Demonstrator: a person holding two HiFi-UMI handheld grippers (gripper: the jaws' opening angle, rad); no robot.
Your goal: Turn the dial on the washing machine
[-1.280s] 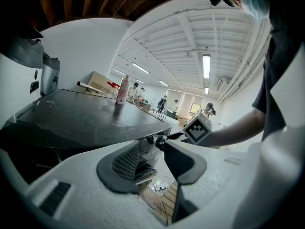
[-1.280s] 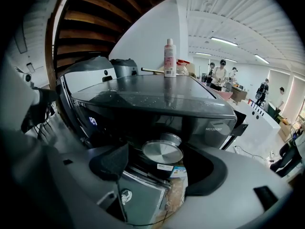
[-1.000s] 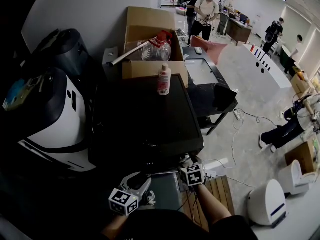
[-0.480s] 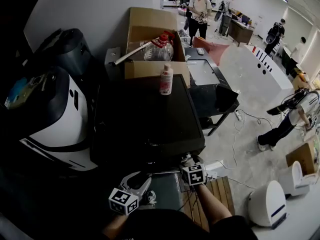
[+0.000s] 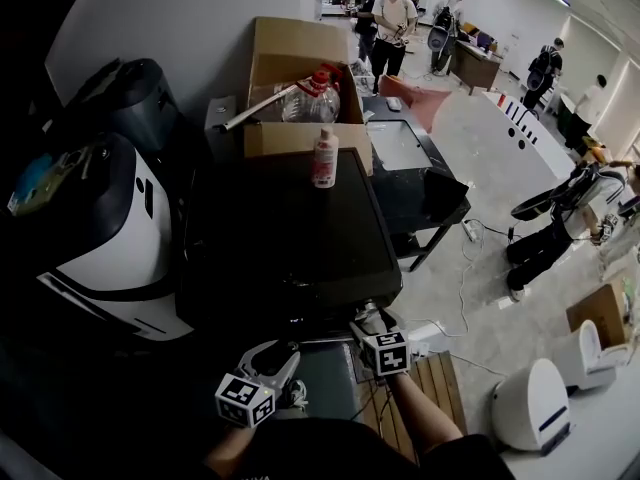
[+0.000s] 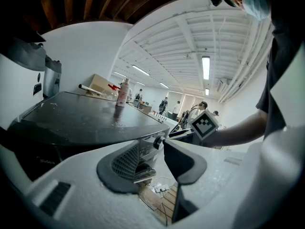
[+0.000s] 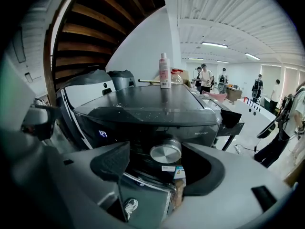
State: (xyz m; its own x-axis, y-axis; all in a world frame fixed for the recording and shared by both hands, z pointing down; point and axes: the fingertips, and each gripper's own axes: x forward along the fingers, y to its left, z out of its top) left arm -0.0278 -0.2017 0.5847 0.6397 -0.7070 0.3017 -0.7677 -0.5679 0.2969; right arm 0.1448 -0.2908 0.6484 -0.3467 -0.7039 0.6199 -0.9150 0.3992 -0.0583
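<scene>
The black washing machine [image 5: 290, 238] fills the middle of the head view. Its round silver dial [image 7: 166, 153] sits on the front panel, between the jaws of my right gripper [image 7: 156, 159]. That gripper is open: the dial lies close to the right-hand jaw, with a clear gap to the left-hand one. In the head view my right gripper [image 5: 366, 322] is at the machine's front edge. My left gripper [image 5: 283, 361] hangs beside it to the left, open and holding nothing. From the left gripper view [image 6: 153, 163] the dial [image 6: 157, 140] shows side-on.
A pink-and-white bottle [image 5: 323, 158] stands on the machine's lid at the back. A cardboard box [image 5: 300, 68] sits behind it, a white appliance [image 5: 110, 238] to the left, a black table [image 5: 420, 183] to the right. A wooden pallet [image 5: 430, 388] lies underfoot. People stand far off.
Both grippers stay about where they were at the machine's front. Only the people in the background have moved, and the head view has shifted a little.
</scene>
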